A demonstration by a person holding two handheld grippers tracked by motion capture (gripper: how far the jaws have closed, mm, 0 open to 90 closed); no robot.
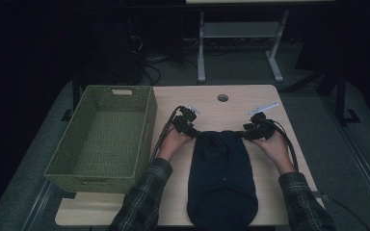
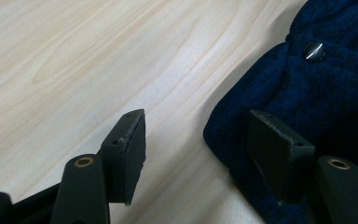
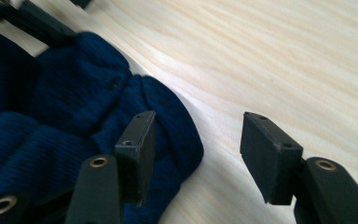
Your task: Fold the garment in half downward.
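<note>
One table (image 1: 265,202), one green woven basket (image 1: 106,137) on its left part, one dark blue knit garment (image 1: 222,178) lying in the middle near the front edge, two grippers. The garment is folded into a long rounded shape, its far end between the two hands.

Both forearms (plaid sleeves) come in from the bottom of the high view, one on each side of the garment. Left gripper (image 1: 187,124) sits at the garment's far-left corner, right gripper (image 1: 256,129) at the far-right corner, both pointing in toward the cloth and low over the tabletop.

Left gripper view: jaws apart, one over bare wood, the other over the garment's edge; the cloth's edge lies between them, pads not pressing on it. It also shows a small dark button (image 2: 314,50) on the knit, too small to make out from above.

Right gripper view: jaws apart too, one over the garment's rounded corner, the other over bare wood, nothing clamped.
</note>
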